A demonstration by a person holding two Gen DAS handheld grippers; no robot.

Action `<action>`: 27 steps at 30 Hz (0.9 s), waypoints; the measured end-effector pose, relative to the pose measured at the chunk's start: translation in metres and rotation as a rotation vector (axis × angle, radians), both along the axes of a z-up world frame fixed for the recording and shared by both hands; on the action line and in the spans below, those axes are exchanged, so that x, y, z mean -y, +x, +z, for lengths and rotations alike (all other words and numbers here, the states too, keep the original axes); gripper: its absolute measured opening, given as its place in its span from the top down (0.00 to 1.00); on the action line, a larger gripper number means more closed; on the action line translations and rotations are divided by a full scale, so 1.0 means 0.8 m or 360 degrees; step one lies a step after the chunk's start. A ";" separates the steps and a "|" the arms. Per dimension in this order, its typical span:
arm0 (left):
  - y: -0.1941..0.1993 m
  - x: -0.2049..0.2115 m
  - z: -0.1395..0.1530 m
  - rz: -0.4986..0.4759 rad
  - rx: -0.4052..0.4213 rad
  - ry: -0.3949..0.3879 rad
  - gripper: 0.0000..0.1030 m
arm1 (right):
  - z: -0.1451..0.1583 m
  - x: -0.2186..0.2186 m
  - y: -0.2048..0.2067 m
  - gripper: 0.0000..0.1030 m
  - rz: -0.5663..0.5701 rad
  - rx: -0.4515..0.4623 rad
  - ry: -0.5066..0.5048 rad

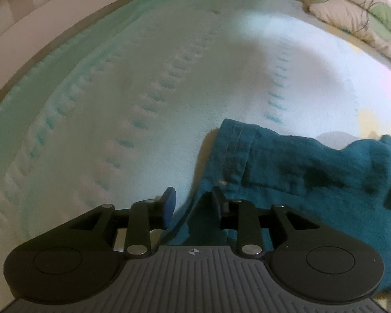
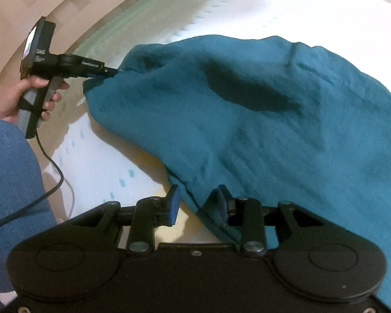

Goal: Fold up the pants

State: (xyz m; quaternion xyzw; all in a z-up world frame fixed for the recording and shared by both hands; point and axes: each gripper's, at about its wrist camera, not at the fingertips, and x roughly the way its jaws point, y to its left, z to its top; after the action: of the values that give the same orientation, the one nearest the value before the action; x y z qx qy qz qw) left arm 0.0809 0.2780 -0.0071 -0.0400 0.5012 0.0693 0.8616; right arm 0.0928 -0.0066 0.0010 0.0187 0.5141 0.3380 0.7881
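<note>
Bed (image 1: 143, 91): quilted white cover | teal pants (image 2: 260, 120) bunched, long axis cannot tell | left tongs (image 1: 193, 208) part-open astride hem, no grip | right tongs (image 2: 199, 206) part-open, edge between, unpinched.

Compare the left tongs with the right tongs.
Left tongs sit at a stitched seam of the pants; right tongs sit at a plain edge. Left tongs' base is ribbed grey; right tongs' base is smooth black. Both stand open, with cloth beside one finger.
</note>
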 end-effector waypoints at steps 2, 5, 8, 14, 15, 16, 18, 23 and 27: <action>-0.014 -0.011 0.007 0.0012 0.0023 -0.0076 0.72 | -0.001 0.001 -0.001 0.57 0.0004 -0.0002 0.0005; -0.038 -0.026 0.017 0.0054 0.0067 -0.0171 0.70 | -0.003 0.002 0.001 0.57 0.0004 -0.0022 0.0012; -0.060 -0.034 0.022 0.0086 0.0105 -0.0296 0.63 | -0.004 -0.001 0.002 0.57 0.0003 -0.0027 0.0010; -0.079 -0.019 0.011 0.0040 0.0059 -0.0303 0.34 | 0.003 -0.001 -0.001 0.57 0.0012 0.0002 0.0018; -0.079 -0.016 0.008 0.0035 0.0051 -0.0287 0.34 | 0.004 0.000 -0.001 0.57 0.0013 0.0005 0.0020; -0.078 -0.014 0.004 0.0040 0.0040 -0.0296 0.34 | 0.005 0.001 -0.002 0.57 0.0014 0.0006 0.0023; -0.077 -0.014 -0.005 0.0077 0.0023 -0.0358 0.34 | 0.005 0.002 -0.002 0.57 0.0014 0.0005 0.0023; -0.061 -0.006 -0.017 0.0134 0.0060 -0.0380 0.26 | 0.005 0.004 -0.003 0.57 0.0008 0.0002 0.0028; -0.043 0.004 -0.021 0.0149 0.0058 -0.0324 0.25 | 0.003 0.007 -0.004 0.57 -0.0002 -0.0005 0.0030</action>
State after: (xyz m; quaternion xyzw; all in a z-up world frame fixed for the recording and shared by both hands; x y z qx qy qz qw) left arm 0.0464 0.2749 -0.0242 -0.1520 0.4874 0.0576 0.8579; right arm 0.0899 -0.0122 0.0033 0.0270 0.5120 0.3425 0.7873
